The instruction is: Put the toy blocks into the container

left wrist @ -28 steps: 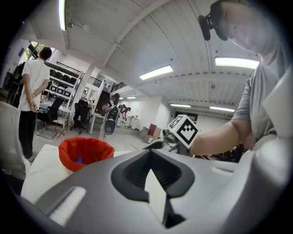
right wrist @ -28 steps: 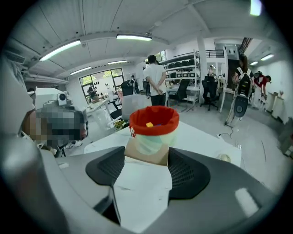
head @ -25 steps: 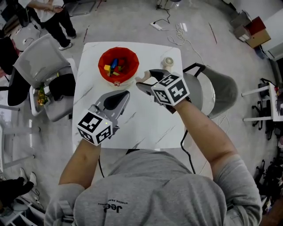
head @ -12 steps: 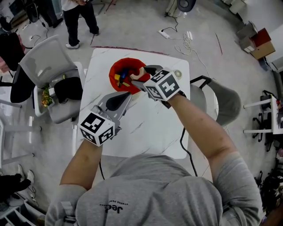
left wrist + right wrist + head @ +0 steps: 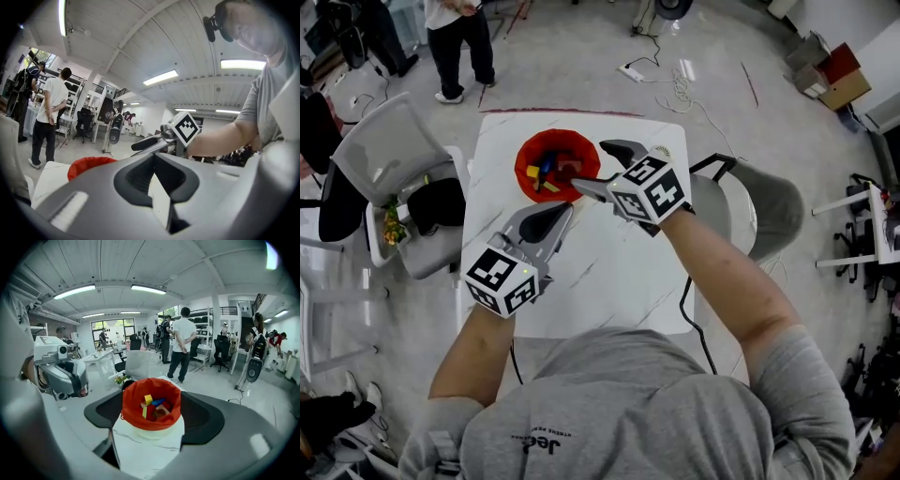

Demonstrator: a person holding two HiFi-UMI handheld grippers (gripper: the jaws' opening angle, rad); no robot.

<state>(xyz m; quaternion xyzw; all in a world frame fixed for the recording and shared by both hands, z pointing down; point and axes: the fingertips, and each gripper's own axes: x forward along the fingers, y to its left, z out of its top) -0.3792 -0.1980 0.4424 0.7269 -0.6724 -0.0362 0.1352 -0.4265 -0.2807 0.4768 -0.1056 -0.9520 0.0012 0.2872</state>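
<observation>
Head view looks down on my two grippers over a white marble-patterned square table [image 5: 619, 272]. The round red fabric-lined container [image 5: 525, 173] stands on it, and I place everything else from that container.

The small wooden toy blocks [image 5: 546, 171] lie inside the container in a loose heap: yellow, blue, red and a pale wood-coloured one. None shows on the tabletop around it.

My right gripper [image 5: 600, 167] hangs just beside the container's right rim, with one jaw tip over the edge of the rim and the other a little farther to the right. Its jaws are opening and stand wide apart. In the right gripper view no block sits between the pads; the container fills the gap ahead of them, and I see straight down onto the heap. That gripper has hold of nothing.

My left gripper [image 5: 555, 212] sits on the near side of the container, apart from it and pointing toward it. Its jaws are drawn together with nothing between them. In the left gripper view only a red sliver of the container shows past the gripper's grey body, with my right gripper beyond.

A grey plastic chair [image 5: 389, 150] stands to the left of the container, off the table. A person in dark trousers [image 5: 459, 42] stands on the floor beyond the container, well apart from it.
</observation>
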